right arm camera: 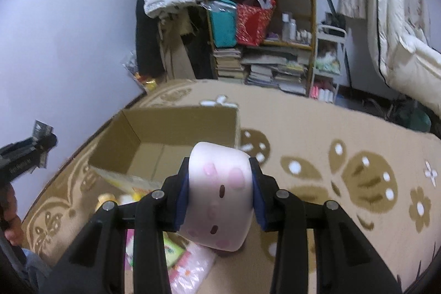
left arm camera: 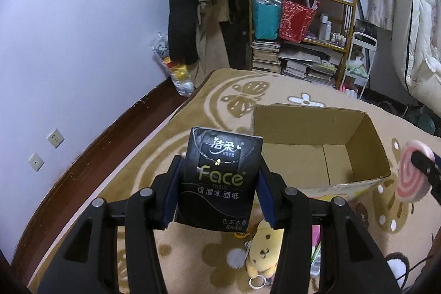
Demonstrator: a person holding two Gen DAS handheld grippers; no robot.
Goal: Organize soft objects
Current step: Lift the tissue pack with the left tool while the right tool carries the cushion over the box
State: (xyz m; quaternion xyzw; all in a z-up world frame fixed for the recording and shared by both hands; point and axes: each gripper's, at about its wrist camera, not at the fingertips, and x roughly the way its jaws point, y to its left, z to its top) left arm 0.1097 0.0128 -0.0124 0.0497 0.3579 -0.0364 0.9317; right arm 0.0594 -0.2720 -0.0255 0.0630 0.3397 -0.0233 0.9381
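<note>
My left gripper (left arm camera: 219,178) is shut on a black "Face" tissue pack (left arm camera: 220,178), held above the bed just left of an open, empty cardboard box (left arm camera: 317,164). My right gripper (right arm camera: 220,183) is shut on a white and pink roll-shaped plush (right arm camera: 220,197), held right of the same box (right arm camera: 165,139). That plush shows its pink swirl end at the right edge of the left wrist view (left arm camera: 413,175). The left gripper and its pack show at the left edge of the right wrist view (right arm camera: 30,148). A yellow bear plush (left arm camera: 264,252) lies below my left gripper.
The box sits on a tan blanket (right arm camera: 317,134) with brown flower and butterfly shapes. Pink and green soft packets (right arm camera: 187,263) lie under my right gripper. A cluttered shelf (left arm camera: 300,26) with books, bags and hanging coats stands beyond the bed; a lilac wall is on the left.
</note>
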